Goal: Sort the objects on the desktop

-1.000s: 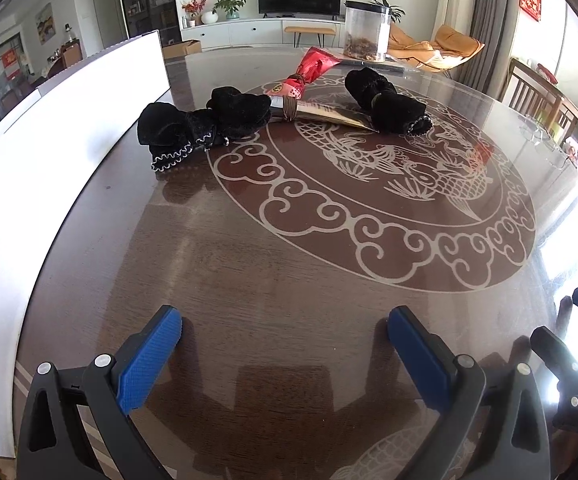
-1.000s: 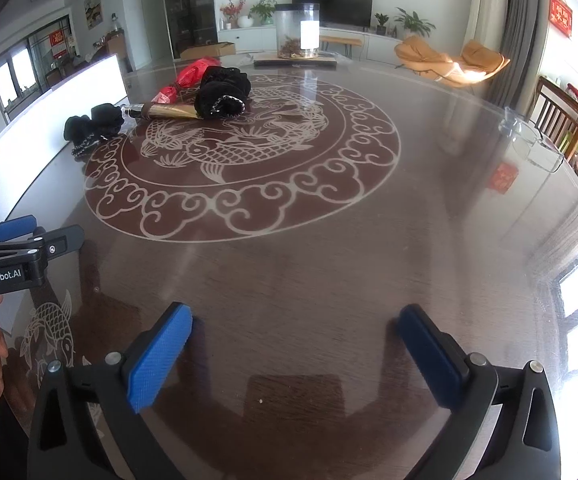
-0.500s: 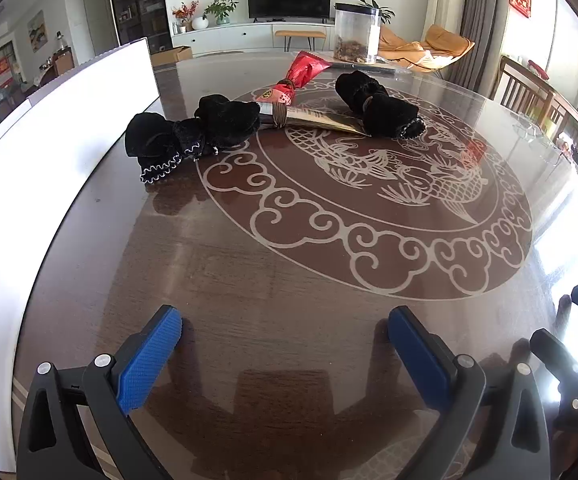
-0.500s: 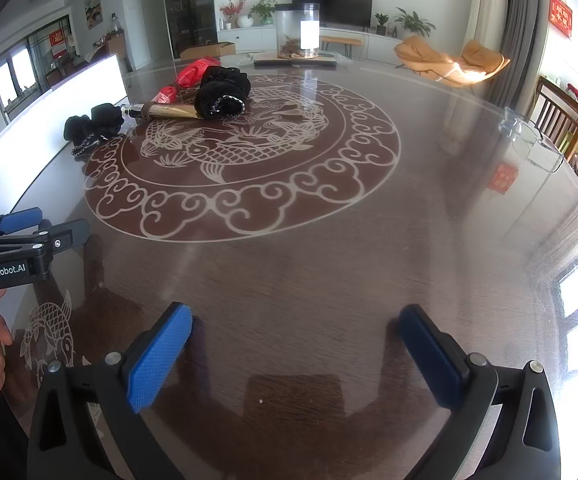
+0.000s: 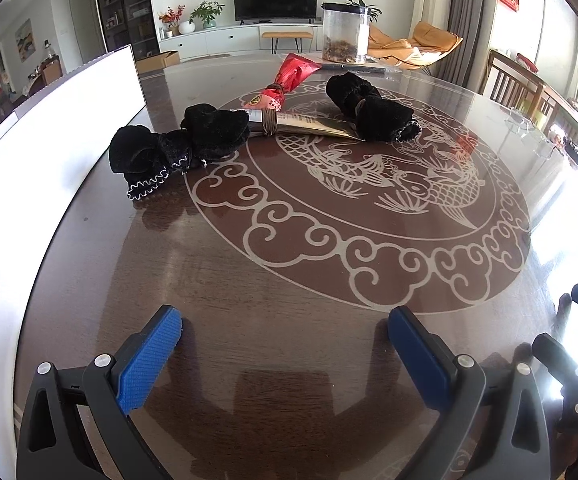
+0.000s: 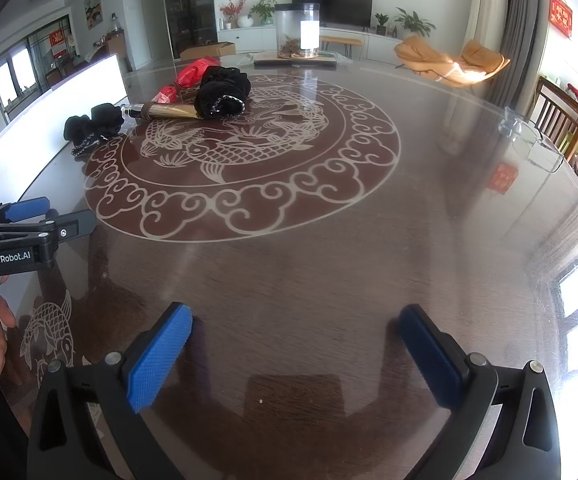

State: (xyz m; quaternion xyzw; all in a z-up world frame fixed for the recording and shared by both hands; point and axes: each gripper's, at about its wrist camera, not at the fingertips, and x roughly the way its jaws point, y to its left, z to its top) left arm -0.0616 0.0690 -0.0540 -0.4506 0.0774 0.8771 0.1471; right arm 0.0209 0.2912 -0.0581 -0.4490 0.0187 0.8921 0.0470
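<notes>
Left wrist view has closed in on the black scrunchies (image 5: 177, 148).

We see a dark brown table (image 5: 289, 360) w/ a pale fish-and-cloud pattern (image 5: 369, 200). Far left: black velvet scrunchies (image 5: 177, 144), silver-edged; another black scrunchie (image 5: 369, 108) to the right. Btwn them, a gold tube (image 5: 317, 124) and red wrapper (image 5: 293, 74). Near us, blue textured pads (image 5: 149, 360) on black gripper frames; white panel (image 5: 49, 140) at left.
</notes>
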